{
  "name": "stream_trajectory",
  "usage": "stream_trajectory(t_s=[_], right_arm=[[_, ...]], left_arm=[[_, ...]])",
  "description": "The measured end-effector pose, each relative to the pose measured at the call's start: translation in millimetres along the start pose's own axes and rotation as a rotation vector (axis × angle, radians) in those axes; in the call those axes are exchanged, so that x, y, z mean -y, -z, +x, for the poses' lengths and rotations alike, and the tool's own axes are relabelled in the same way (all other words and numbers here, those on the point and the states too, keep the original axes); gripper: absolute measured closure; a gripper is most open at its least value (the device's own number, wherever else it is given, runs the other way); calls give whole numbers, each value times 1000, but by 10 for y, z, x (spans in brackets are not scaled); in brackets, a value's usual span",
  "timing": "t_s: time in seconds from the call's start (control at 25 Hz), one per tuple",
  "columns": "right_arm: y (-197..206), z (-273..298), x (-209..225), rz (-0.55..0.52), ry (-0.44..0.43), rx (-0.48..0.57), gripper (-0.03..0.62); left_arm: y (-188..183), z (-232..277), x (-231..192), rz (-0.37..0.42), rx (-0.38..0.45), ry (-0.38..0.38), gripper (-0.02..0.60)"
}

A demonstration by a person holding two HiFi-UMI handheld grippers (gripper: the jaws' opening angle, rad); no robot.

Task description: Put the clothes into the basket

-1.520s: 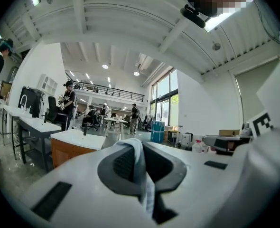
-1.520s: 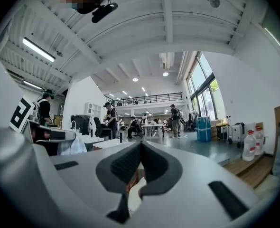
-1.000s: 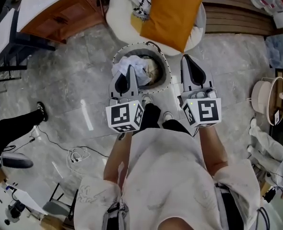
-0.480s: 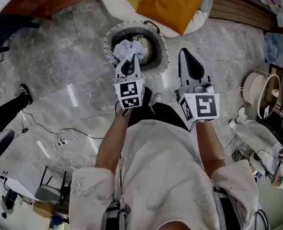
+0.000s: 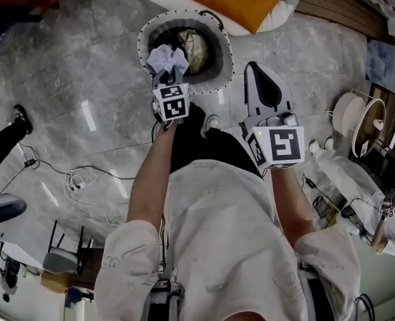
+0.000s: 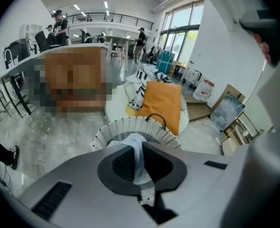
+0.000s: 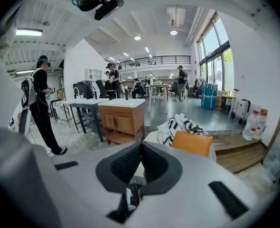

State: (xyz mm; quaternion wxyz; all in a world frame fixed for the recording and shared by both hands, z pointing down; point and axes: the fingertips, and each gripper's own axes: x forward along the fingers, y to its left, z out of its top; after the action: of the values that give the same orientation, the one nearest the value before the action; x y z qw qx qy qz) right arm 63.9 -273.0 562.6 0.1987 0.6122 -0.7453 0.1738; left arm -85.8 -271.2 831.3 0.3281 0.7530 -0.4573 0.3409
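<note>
My left gripper [image 5: 166, 80] has its jaws clamped on a pale, crumpled cloth [image 5: 164, 59] — in the left gripper view the fabric is pinched flat between the pads and spills out past the tips. The bundle hangs over the near-left edge of the round white basket [image 6: 126, 126], which stands on the grey floor [image 5: 84, 59]. A beige garment [image 5: 197, 45] already lies in its dark inside. From the head view I can't quite tell whether the cloth is brushing the rim or clear above it. My right gripper [image 7: 141, 148] sits to the right of the basket, nearer to me, with its jaws drawn together on nothing.

The cloth looks light and thoroughly limp — it will drape rather than hold a shape, and any loose tail could catch on the rim and hang outside. I'd judge the pinch through a bunched fold a sound hold: thick enough not to slip, with little trailing. To my eye the release wants to come over the middle of the opening, so the whole piece falls in.
</note>
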Motion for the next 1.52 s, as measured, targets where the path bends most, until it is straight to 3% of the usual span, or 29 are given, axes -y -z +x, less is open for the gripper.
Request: stream_trajectory(t_s=[0.28, 0.4, 0.52, 0.6, 0.72, 0.88, 1.24, 1.52], right_arm=[[-33, 114, -100, -8, -18, -6, 606], [-22, 150, -124, -9, -21, -4, 606], [-31, 164, -151, -9, -18, -4, 606], [-49, 153, -167, -12, -16, -1, 606], [-45, 129, -167, -13, -8, -6, 606], [-43, 90, -174, -7, -1, 0, 606], [-116, -60, -187, -1, -3, 51, 606], [-359, -246, -86, -8, 4, 140, 606]], left_arm=[[157, 152, -55, -16, -113, 30, 565], [274, 205, -46, -23, -180, 54, 396], [433, 200, -101, -42, -230, 49, 355], [540, 175, -107, -25, -261, 61, 293], [659, 149, -97, -3, -290, 73, 250], [618, 88, -132, 40, -261, 37, 215], [442, -139, -101, 77, -196, 32, 213], [-5, -655, 43, 66, -25, 38, 213]])
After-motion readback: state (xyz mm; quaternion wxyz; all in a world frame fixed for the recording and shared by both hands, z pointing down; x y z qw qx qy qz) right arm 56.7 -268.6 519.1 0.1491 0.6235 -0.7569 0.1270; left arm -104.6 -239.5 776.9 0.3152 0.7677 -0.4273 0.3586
